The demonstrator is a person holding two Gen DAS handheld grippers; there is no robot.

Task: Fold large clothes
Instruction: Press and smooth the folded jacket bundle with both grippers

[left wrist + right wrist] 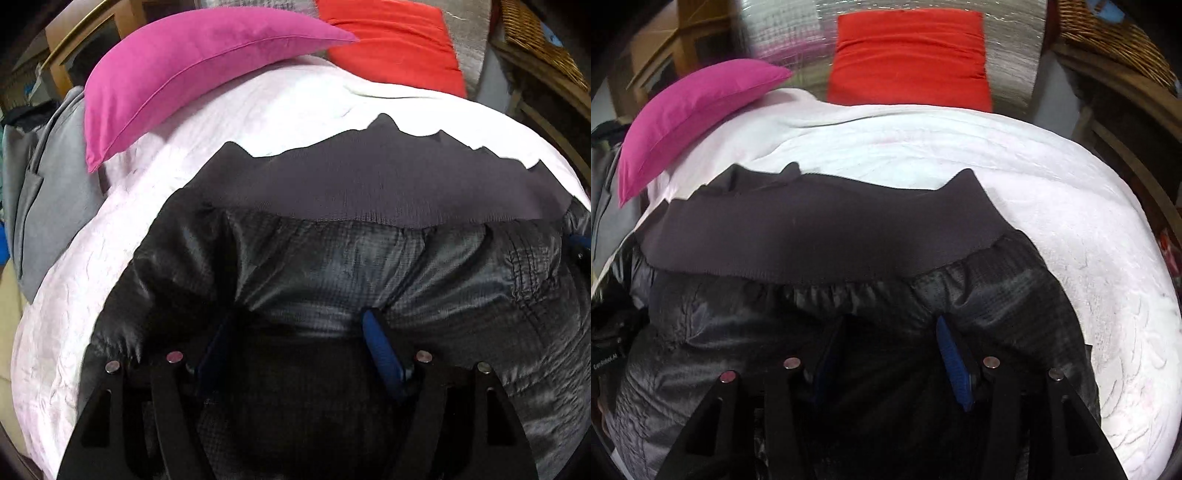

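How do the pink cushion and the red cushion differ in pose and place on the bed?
The pink cushion lies at the far left, partly resting on the white cover; the red cushion stands at the head, behind the cover's edge. The pink one shows its seamed edge and pointed corner; the red one faces the camera flat. Both are plain and single-coloured.

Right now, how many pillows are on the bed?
2. The pink pillow lies at the back left of the white bedspread. The red pillow stands at the back middle, against the headboard. More could be hidden under the dark jacket.
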